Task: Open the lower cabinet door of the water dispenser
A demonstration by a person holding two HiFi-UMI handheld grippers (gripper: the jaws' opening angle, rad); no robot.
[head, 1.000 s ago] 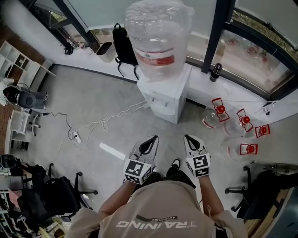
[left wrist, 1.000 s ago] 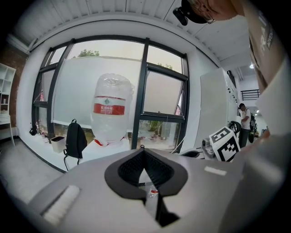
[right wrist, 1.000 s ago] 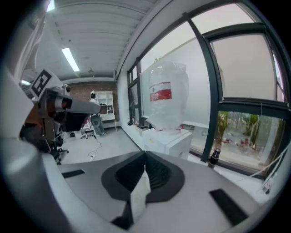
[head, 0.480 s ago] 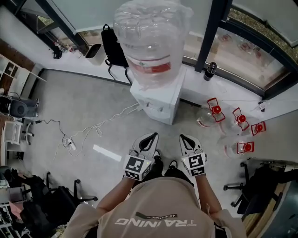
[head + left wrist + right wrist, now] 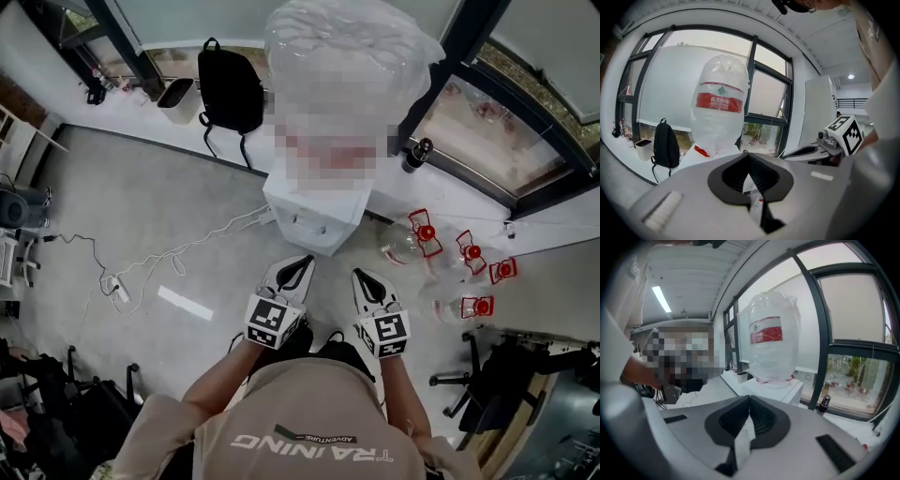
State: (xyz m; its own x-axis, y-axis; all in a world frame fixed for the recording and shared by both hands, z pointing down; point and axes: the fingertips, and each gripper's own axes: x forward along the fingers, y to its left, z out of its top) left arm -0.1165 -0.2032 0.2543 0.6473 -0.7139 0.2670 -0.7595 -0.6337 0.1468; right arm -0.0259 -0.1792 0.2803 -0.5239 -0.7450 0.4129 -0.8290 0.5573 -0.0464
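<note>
Water dispenser (image 5: 314, 217): wrapped bottle (image 5: 719, 117) on top; red-capped bottles (image 5: 414, 240) on floor (image 5: 141, 187) beside.

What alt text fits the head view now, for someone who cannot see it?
From above: a person points the left gripper and right gripper, both shut and empty, at a white water dispenser, touching nothing. A black backpack sits left of it, clear bottles on the floor right of it.

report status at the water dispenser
Left gripper and right gripper both shut, empty. Water dispenser just ahead, untouched. Cable and spare bottles lie off to the sides.
</note>
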